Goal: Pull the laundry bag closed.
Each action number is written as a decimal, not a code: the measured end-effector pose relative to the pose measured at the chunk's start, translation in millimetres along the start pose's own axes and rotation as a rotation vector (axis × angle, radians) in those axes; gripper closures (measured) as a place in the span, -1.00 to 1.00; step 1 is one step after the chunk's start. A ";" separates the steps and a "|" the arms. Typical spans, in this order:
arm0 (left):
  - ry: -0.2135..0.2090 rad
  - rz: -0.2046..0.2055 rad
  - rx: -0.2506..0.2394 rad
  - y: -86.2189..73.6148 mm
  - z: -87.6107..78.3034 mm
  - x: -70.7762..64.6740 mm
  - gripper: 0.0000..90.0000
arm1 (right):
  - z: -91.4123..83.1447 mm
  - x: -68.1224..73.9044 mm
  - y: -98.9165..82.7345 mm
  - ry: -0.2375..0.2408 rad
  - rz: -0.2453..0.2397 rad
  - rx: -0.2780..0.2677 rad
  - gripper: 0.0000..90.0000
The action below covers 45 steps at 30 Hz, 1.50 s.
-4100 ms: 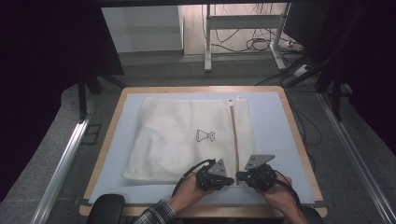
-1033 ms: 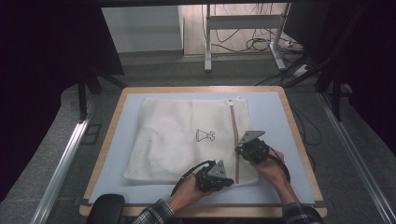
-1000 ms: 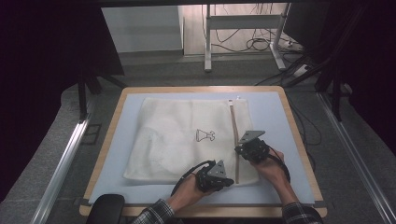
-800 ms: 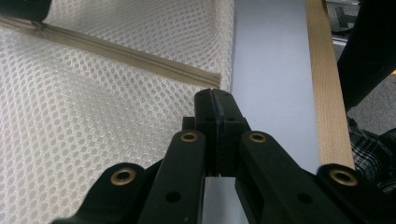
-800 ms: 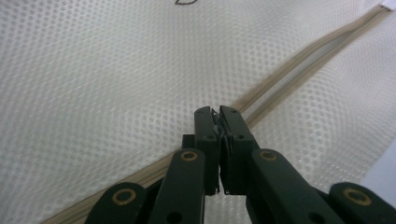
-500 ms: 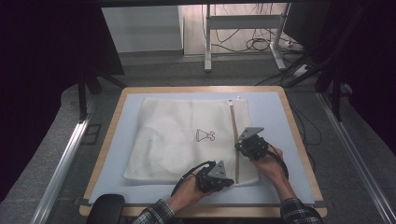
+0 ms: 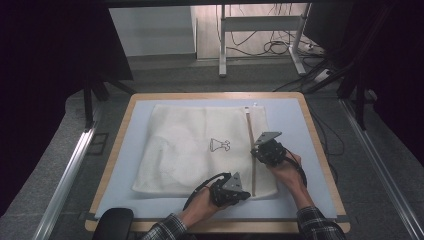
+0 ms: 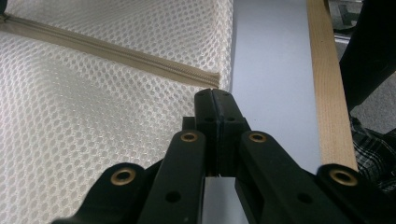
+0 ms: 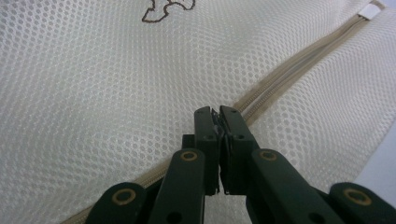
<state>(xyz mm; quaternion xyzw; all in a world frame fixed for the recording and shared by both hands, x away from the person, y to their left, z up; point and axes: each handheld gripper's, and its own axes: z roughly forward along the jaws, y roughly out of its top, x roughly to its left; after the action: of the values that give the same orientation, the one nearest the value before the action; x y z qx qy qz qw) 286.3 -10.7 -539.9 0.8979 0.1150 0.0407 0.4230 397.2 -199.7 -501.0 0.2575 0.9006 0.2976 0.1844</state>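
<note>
A white mesh bag (image 7: 185,150) lies flat on the table, a beige zipper (image 7: 250,135) running along its right side. At the zipper's near end my left gripper (image 7: 247,195) is shut, pinching the bag's edge (image 8: 224,70) where the zipper (image 8: 116,53) stops. About halfway up the zipper my right gripper (image 7: 255,152) is shut with a small metal zipper pull (image 9: 216,116) between its tips. In the right gripper view, the zipper (image 9: 299,60) runs on past my right gripper (image 9: 215,112) toward a white tab (image 9: 372,10).
The bag rests on a pale blue mat (image 7: 295,120) framed by a wooden table edge (image 7: 320,150). A small dark printed logo (image 7: 220,145) marks the bag's middle. Table legs and cables (image 7: 265,47) stand on the floor beyond.
The right gripper has slid up the zipper, away from the near edge and from the left gripper, most of it before the last second. The left gripper has stayed put.
</note>
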 end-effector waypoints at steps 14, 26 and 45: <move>0.003 -0.001 0.003 0.1 -0.1 -0.7 1.00 | 10.0 -11.0 8.2 -0.018 -0.002 0.000 0.92; 0.004 0.000 0.003 0.1 -0.1 -0.8 1.00 | 15.6 -20.3 15.0 -0.022 -0.001 -0.007 0.92; 0.005 0.005 0.003 0.1 -0.1 -1.0 1.00 | 24.7 -29.5 17.6 0.001 0.024 0.018 0.91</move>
<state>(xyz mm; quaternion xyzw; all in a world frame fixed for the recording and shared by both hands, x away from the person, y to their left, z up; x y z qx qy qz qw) 285.3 -10.9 -539.7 0.8987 0.1141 0.0439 0.4212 439.0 -193.6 -503.2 0.2695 0.9003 0.2919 0.1779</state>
